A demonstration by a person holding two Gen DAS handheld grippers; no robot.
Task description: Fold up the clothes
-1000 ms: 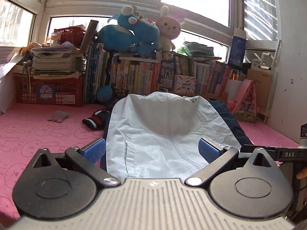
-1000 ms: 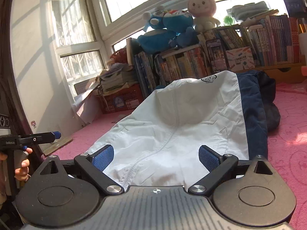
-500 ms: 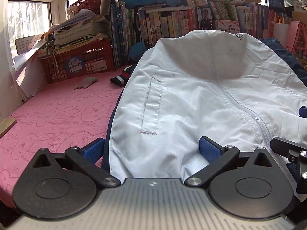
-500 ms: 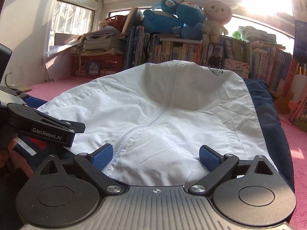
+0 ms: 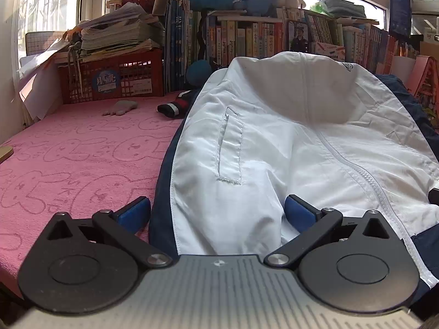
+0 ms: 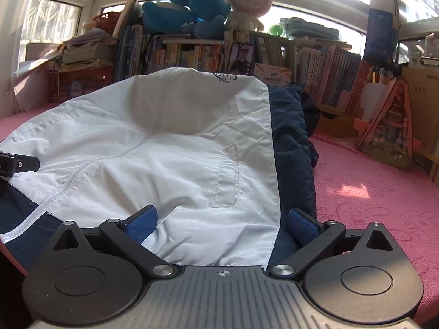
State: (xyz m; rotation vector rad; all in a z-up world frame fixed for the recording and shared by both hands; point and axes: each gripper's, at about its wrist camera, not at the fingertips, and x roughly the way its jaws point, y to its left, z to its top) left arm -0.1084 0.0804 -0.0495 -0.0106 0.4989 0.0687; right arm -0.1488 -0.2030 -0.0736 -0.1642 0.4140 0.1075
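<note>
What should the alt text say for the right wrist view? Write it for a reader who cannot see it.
The open right gripper straddles the near hem of a white and navy jacket spread on a pink blanket. Bookshelves topped with plush toys stand behind.

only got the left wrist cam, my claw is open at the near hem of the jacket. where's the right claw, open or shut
Observer: The right claw is open, with one finger on each side of the jacket's near hem.
Operator: anything bunched up on that side
Observer: Yes. Navy fabric lies rumpled along the jacket's right edge, on the pink mat.
</note>
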